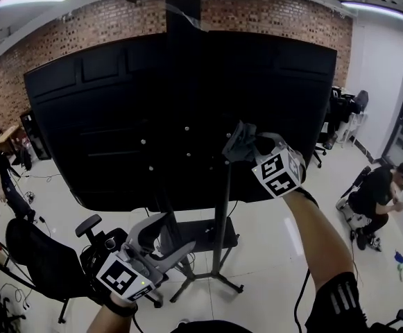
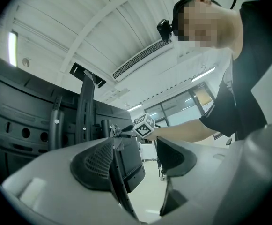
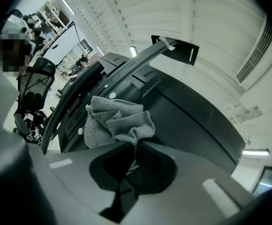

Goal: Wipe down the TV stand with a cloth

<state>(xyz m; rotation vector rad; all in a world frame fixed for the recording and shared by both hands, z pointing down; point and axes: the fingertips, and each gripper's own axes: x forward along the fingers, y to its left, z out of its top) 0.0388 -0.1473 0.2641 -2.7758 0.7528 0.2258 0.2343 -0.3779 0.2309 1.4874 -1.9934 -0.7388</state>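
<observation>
The TV stand's upright post (image 1: 223,207) carries a large black TV, seen from its back (image 1: 152,109). My right gripper (image 1: 248,144) is raised to the post and shut on a crumpled grey cloth (image 1: 236,143), which rests against the post. In the right gripper view the cloth (image 3: 117,120) bunches out of the shut jaws in front of the post (image 3: 126,64). My left gripper (image 1: 158,236) hangs low at the left, open and holding nothing. Between its jaws, the left gripper (image 2: 136,162) looks at the post (image 2: 84,107) and the cloth (image 2: 116,133).
The stand's base legs (image 1: 211,277) spread on the pale floor. A black office chair (image 1: 41,255) stands at the lower left, close to my left gripper. A person sits on the floor at the right (image 1: 378,194). More chairs (image 1: 343,109) are at the back right.
</observation>
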